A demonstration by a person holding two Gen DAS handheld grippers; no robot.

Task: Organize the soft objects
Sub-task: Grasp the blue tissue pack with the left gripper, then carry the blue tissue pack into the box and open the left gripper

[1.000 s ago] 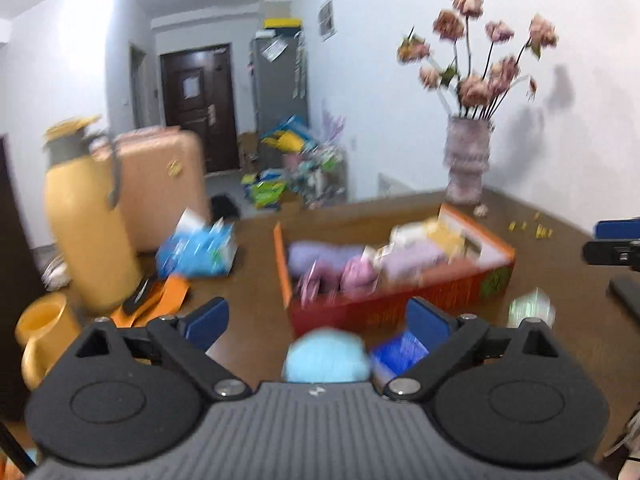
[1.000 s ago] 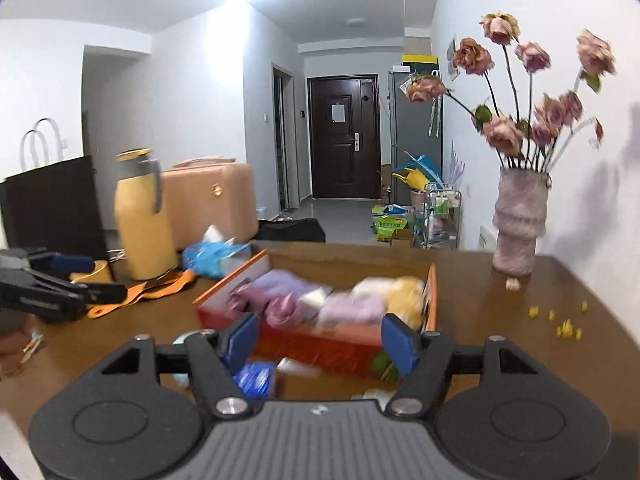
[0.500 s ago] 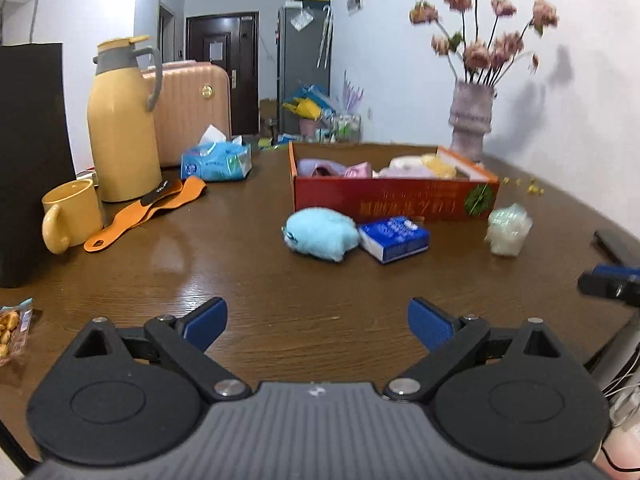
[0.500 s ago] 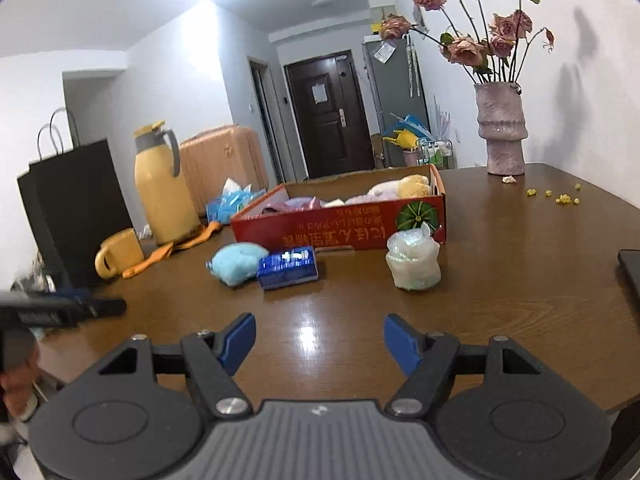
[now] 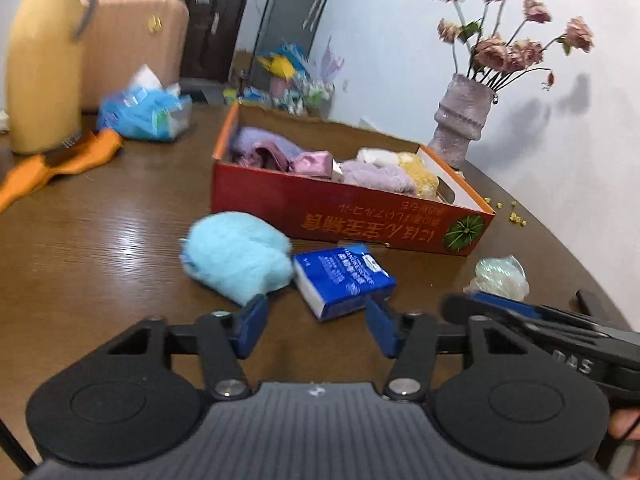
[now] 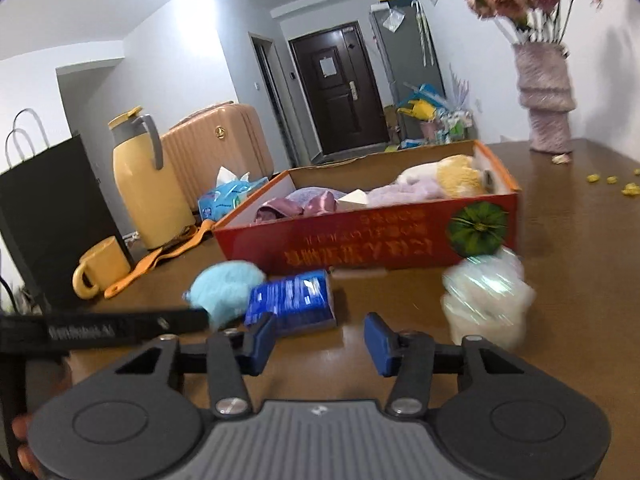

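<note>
Left wrist view. The left gripper (image 5: 316,326) hovers over the table (image 5: 100,240); its jaws, which have just been closing, stand apart with nothing between them. The red box (image 5: 340,212) serves as landmark: it already holds soft things. Just in front of it lie the blue plush (image 5: 238,256) and, touching the plush on the right, the tissue pack (image 5: 342,280). The wrapped bundle (image 5: 500,274) lies near the box's right front corner, with the right gripper's finger beside it.

Right wrist view. The right gripper (image 6: 318,338) likewise has just been closing; its jaws are parted and empty. Plush and pack lie before the box's front wall; the bundle sits blurred at the box's right front corner. The flask (image 6: 144,184) stands left of the box.
</note>
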